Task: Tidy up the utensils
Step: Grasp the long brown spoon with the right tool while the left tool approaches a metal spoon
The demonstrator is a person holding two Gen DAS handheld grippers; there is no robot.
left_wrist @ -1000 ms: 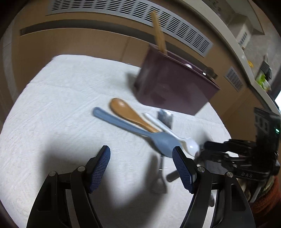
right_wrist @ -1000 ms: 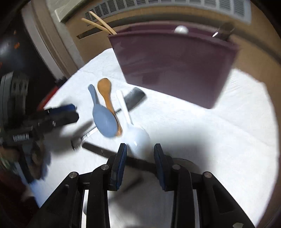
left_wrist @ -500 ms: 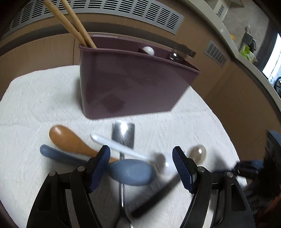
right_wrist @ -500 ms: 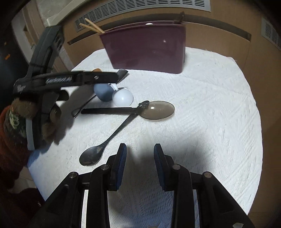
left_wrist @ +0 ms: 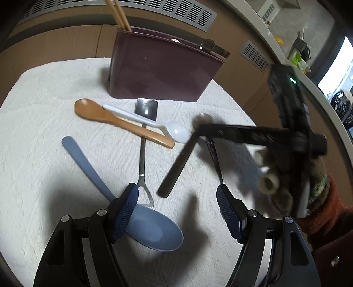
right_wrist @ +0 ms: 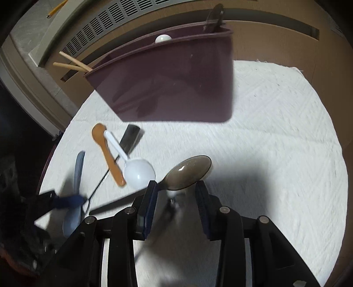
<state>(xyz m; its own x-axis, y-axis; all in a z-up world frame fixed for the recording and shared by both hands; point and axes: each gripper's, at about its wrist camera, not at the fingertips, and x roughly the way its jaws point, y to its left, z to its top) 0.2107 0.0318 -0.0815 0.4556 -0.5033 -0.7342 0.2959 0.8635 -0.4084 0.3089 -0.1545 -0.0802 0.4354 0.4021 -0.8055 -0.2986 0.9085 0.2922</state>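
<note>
A maroon utensil holder point(left_wrist: 161, 72) point(right_wrist: 174, 81) stands at the back of the white cloth, with chopsticks point(left_wrist: 118, 14) in it. In front lie a brown spoon point(left_wrist: 119, 123), a white spoon point(left_wrist: 174, 131), a metal spatula point(left_wrist: 144, 141), a blue spoon point(left_wrist: 152, 229) and a dark smoky spoon point(right_wrist: 189, 172) with a black handle point(left_wrist: 178, 167). My left gripper point(left_wrist: 177, 212) is open, its left pad over the blue spoon's neck. My right gripper point(right_wrist: 175, 206) is open, its jaws on either side of the smoky spoon's neck.
The white cloth point(left_wrist: 44, 154) covers a round table. A wooden wall with vent grilles point(left_wrist: 176, 11) runs behind. The right gripper and gloved hand point(left_wrist: 286, 154) reach in from the right in the left wrist view.
My right gripper has moved forward and down to the smoky spoon. My left gripper has drawn back and lowered over the blue spoon.
</note>
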